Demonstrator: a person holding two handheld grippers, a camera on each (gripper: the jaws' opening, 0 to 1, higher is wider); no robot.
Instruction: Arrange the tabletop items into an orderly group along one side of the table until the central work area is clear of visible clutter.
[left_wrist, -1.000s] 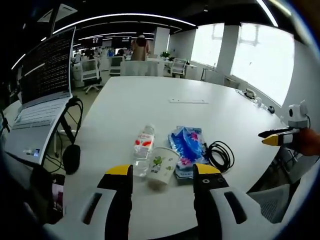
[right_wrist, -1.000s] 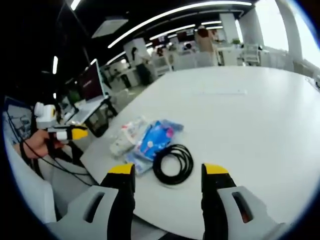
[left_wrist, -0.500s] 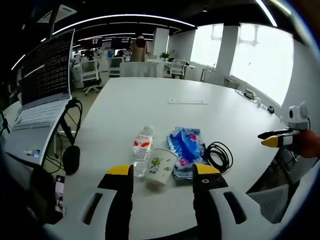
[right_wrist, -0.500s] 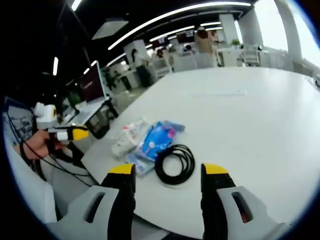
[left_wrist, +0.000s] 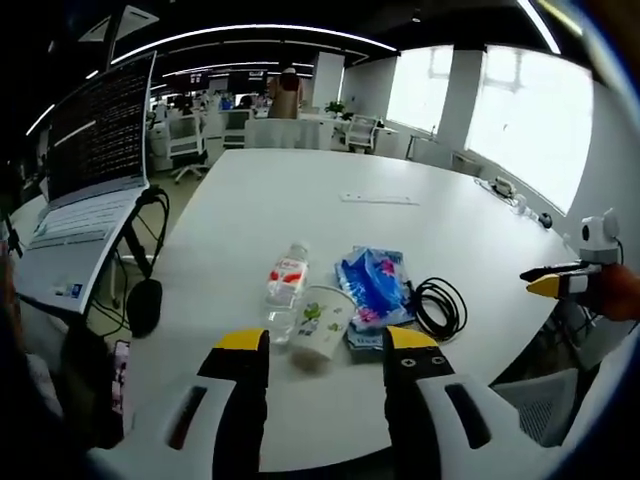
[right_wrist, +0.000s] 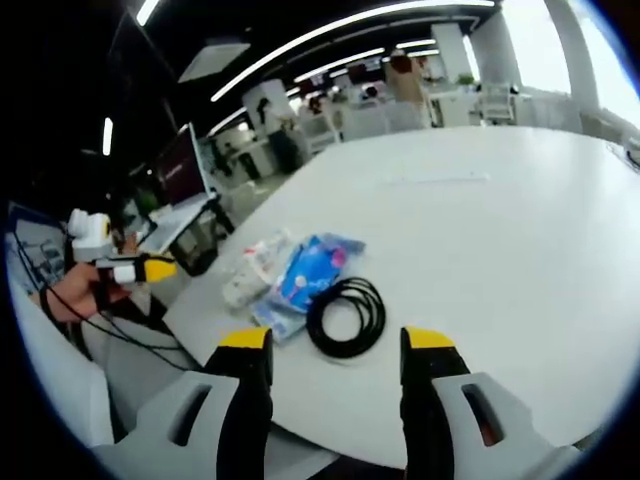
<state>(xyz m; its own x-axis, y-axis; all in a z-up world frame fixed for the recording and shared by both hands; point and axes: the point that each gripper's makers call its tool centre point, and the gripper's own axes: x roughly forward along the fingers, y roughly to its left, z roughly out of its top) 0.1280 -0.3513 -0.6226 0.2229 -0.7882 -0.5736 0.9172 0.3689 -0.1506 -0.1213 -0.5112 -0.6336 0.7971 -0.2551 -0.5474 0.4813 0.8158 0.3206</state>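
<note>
Left gripper (left_wrist: 312, 345): you are holding it wide open, empty, short of the paper cup (left_wrist: 319, 322).
Right gripper (right_wrist: 338, 343): you are holding it wide, empty, facing the cable coil (right_wrist: 346, 315).
Items: bottle (left_wrist: 285, 282), cup, blue packet (left_wrist: 373, 285) and coil are lying clustered near the table (left_wrist: 300, 200) edge.
Progress: nothing gripped; you are seemingly starting.

A clear water bottle (left_wrist: 284, 283) lay on its side at frame centre, beside a tipped paper cup (left_wrist: 317, 325), a blue packet (left_wrist: 372, 287) and a coiled black cable (left_wrist: 437, 307).

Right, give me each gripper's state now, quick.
Left gripper: open, empty, poised before the white paper cup with green print.
Right gripper: open, empty, poised before the coiled black cable.
</note>
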